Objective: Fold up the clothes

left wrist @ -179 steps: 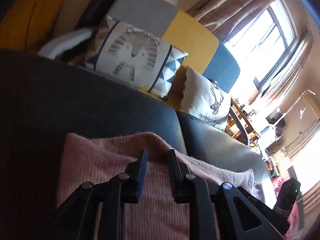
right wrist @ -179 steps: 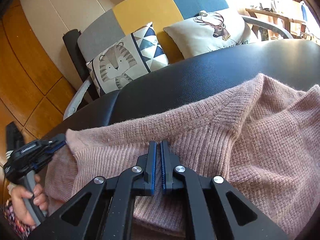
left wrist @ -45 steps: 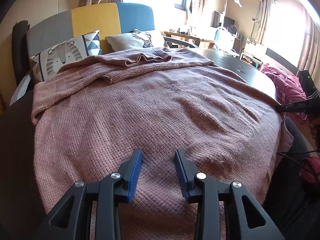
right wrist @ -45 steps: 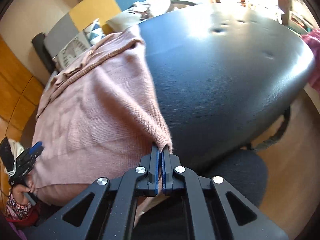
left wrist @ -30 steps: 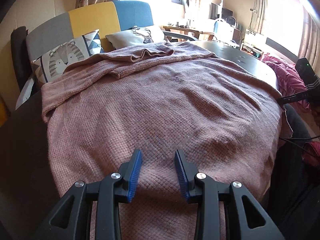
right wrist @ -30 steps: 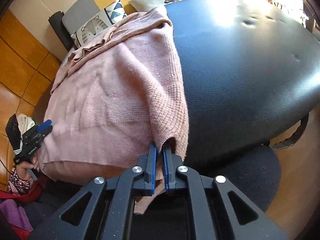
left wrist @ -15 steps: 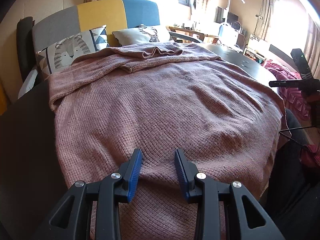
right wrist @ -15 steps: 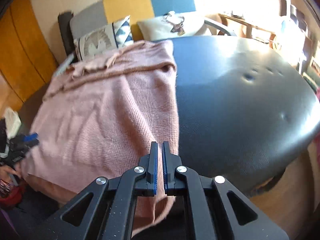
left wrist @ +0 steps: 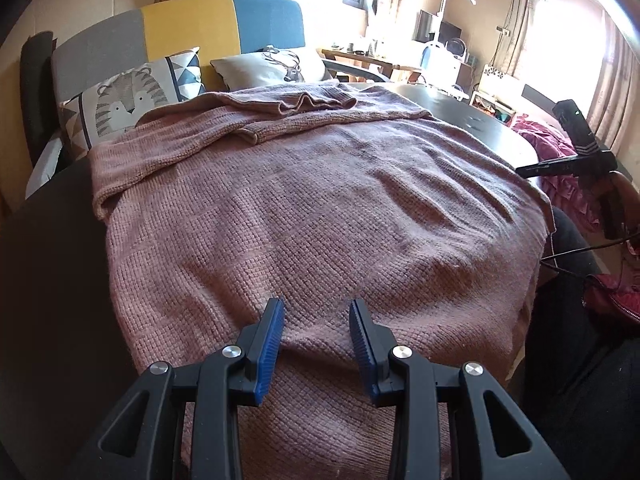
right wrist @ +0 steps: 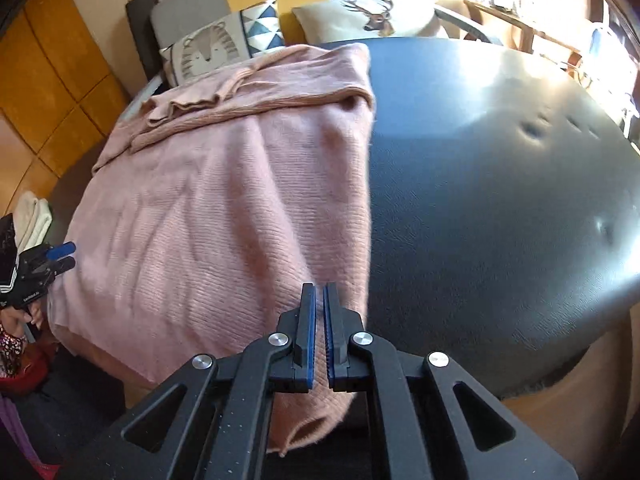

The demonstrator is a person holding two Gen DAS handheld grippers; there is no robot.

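A pink knitted sweater [left wrist: 320, 200] lies spread over a round black table [left wrist: 48, 260], with its sleeves folded across the far end [left wrist: 288, 100]. My left gripper [left wrist: 316, 308] hovers open over the near hem, nothing between its blue pads. In the right wrist view the sweater [right wrist: 220, 200] covers the left half of the table [right wrist: 500, 180], and its near right corner hangs over the edge. Just above that corner is my right gripper [right wrist: 319, 288], shut with nothing visible between the jaws. My left gripper [right wrist: 56, 256] shows at the far left edge.
A sofa behind the table holds a tiger cushion [left wrist: 128, 100] and a deer cushion [left wrist: 276, 66]. Magenta cloth [left wrist: 552, 148] is piled to the right. Folded white cloth [right wrist: 34, 216] lies at the left. A person's hand [right wrist: 16, 320] holds the left gripper.
The right gripper has come away from the sweater's near right corner, lifted a little and rolled; that corner now hangs over the table edge. The left gripper stays open over the hem.
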